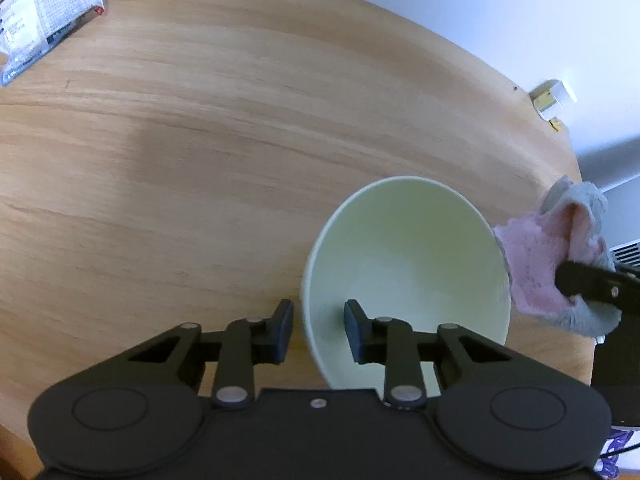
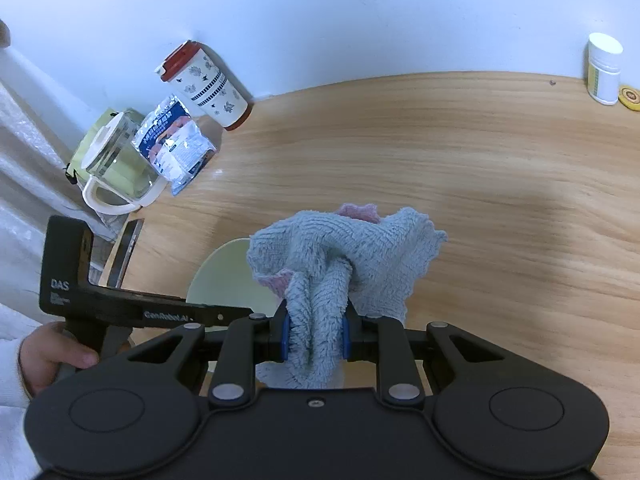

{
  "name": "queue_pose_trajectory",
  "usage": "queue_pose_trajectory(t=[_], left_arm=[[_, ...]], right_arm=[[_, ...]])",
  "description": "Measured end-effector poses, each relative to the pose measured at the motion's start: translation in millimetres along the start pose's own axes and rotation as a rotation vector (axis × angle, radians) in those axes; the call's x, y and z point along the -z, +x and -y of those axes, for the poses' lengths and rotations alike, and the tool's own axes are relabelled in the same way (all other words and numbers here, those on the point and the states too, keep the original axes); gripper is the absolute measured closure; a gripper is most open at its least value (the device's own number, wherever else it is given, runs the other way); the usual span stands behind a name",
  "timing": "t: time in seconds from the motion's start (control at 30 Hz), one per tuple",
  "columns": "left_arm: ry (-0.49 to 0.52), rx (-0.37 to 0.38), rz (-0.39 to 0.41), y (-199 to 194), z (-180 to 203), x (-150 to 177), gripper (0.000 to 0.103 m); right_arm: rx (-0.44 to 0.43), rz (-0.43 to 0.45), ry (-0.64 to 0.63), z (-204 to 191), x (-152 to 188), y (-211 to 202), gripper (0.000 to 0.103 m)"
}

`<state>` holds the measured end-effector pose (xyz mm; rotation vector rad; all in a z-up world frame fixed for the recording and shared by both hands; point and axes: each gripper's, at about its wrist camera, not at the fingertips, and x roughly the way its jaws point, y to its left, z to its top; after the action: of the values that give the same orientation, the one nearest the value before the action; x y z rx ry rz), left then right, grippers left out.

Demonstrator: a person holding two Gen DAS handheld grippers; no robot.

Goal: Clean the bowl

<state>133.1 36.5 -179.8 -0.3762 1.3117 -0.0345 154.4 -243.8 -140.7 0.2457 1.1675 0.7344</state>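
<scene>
step: wipe bowl (image 1: pixel 404 276) | left gripper (image 1: pixel 318 330): jaws straddling near rim, contact unclear | right gripper (image 2: pixel 314 338): clamped on cloth (image 2: pixel 344 248) beside bowl | advice: rim to be steadied while cloth is pressed inside

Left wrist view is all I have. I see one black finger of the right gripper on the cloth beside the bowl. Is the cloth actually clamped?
Observer: Yes. In the right wrist view the right gripper has its jaws shut on a bunched fold of the cloth, which is pinched between the blue pads.
Operator: Anything past the packet at my top left?
Observer: A glass jug with a white handle stands just left of the packet. A cup with a red lid is behind them by the wall.
</scene>
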Motion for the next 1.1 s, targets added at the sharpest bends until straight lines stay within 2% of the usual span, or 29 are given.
queue_pose_trajectory(t=[0.2,0.33,0.57,0.77,0.97,1.1], left_arm=[[0.026,0.011,0.017,-2.9,-0.5,0.9,0.084],[0.076,0.021,0.070,-11.0,0.6,3.3,0.091],[0.212,0.003,0.106,-16.7,16.2,-0.1,0.093],[0.340,-0.005,0.150,-20.1,30.6,-0.5,0.093],[0.426,0.002,0.182,-19.6,40.2,-1.1,0.093],[0.465,0.001,0.204,-25.8,39.1,2.4,0.092]], right_arm=[[-0.039,0.009,0.077,15.4,-1.2,7.0,0.078],[-0.055,0.007,0.135,23.0,-1.0,11.3,0.078],[-0.056,0.003,0.142,22.4,-9.6,17.1,0.078],[-0.058,-0.015,0.109,13.7,-29.8,21.6,0.078],[-0.072,-0.082,0.030,-20.2,-58.6,36.3,0.078],[-0.084,-0.181,-0.002,-44.4,-72.0,65.3,0.077]])
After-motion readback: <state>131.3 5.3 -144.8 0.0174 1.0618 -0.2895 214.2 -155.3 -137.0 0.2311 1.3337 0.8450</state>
